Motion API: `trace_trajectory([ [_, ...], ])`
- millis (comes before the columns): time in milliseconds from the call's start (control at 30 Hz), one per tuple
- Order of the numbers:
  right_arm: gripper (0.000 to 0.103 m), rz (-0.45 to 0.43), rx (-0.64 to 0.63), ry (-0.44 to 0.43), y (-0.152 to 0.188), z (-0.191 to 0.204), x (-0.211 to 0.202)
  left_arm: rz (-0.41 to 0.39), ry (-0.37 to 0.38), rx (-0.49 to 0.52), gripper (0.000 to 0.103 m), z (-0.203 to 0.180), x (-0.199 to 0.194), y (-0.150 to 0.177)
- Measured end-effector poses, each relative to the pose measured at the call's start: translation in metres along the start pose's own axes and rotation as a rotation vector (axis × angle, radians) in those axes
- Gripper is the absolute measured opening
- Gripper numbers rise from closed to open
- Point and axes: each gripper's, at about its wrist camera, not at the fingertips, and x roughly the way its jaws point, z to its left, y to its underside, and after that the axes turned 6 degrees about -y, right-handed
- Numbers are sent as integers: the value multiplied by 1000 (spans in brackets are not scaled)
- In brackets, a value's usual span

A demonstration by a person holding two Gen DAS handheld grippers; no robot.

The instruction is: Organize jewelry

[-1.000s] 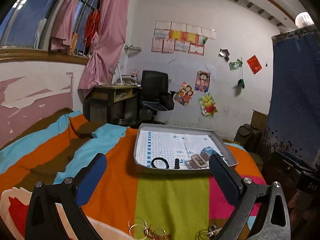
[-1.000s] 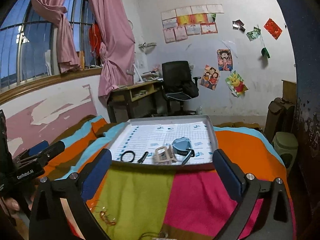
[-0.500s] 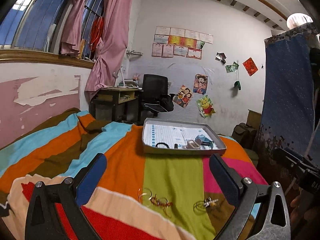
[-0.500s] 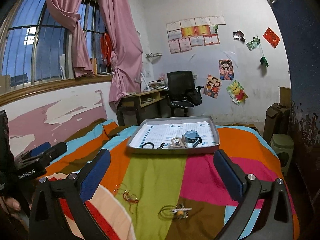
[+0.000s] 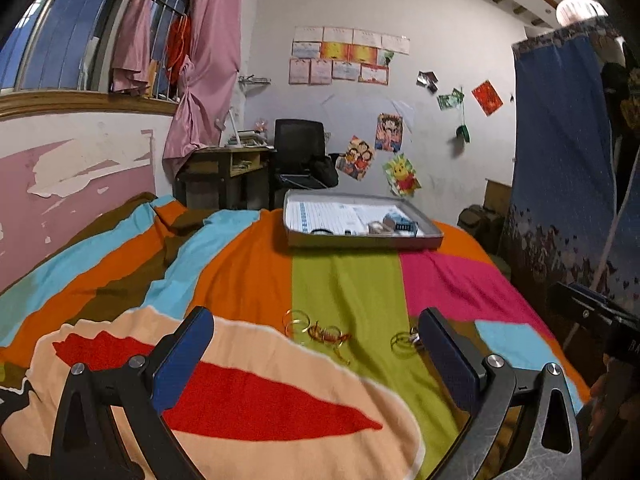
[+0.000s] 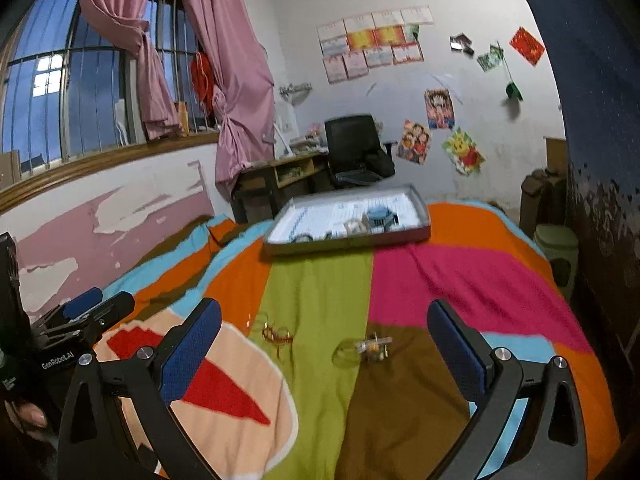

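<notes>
A grey tray (image 5: pixel 360 241) (image 6: pixel 348 242) lies far out on the striped blanket and holds a black ring (image 5: pixel 322 232), a watch and a blue item (image 6: pixel 380 214). Gold and red bangles (image 5: pixel 320 330) (image 6: pixel 274 332) lie on the green stripe. A second small cluster of rings (image 5: pixel 404 340) (image 6: pixel 366 350) lies to their right. My left gripper (image 5: pixel 316 344) is open and empty, just short of the bangles. My right gripper (image 6: pixel 324 340) is open and empty, above the two clusters.
The blanket (image 5: pixel 344 280) covers a bed. A desk (image 5: pixel 224 172) and a black chair (image 5: pixel 302 152) stand behind it by the poster wall. A blue curtain (image 5: pixel 560 160) hangs at right. The left gripper shows at the left edge of the right wrist view (image 6: pixel 86 312).
Both grippers have pulled back from the tray toward the near end of the bed. The bangles and ring cluster now lie between the fingers. Both grippers stay open.
</notes>
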Motion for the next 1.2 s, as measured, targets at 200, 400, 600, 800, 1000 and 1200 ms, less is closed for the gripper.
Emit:
trace_trajectory([
  [200, 101, 41, 28, 18, 19, -2, 4, 26, 7, -16, 103, 4, 6, 10],
  [400, 101, 54, 24, 37, 28, 1, 14, 20, -6, -21, 103, 6, 18, 9],
  [600, 101, 60, 30, 56, 25, -2, 33, 33, -30, -46, 103, 12, 41, 6],
  [800, 101, 58, 46, 79, 17, -10, 54, 28, -64, -69, 103, 17, 72, 1],
  [1000, 101, 37, 44, 95, 4, -16, 77, 8, -80, -92, 103, 19, 99, -8],
  [1200, 101, 12, 17, 98, -11, -18, 106, 16, -90, -102, 103, 21, 130, -7],
])
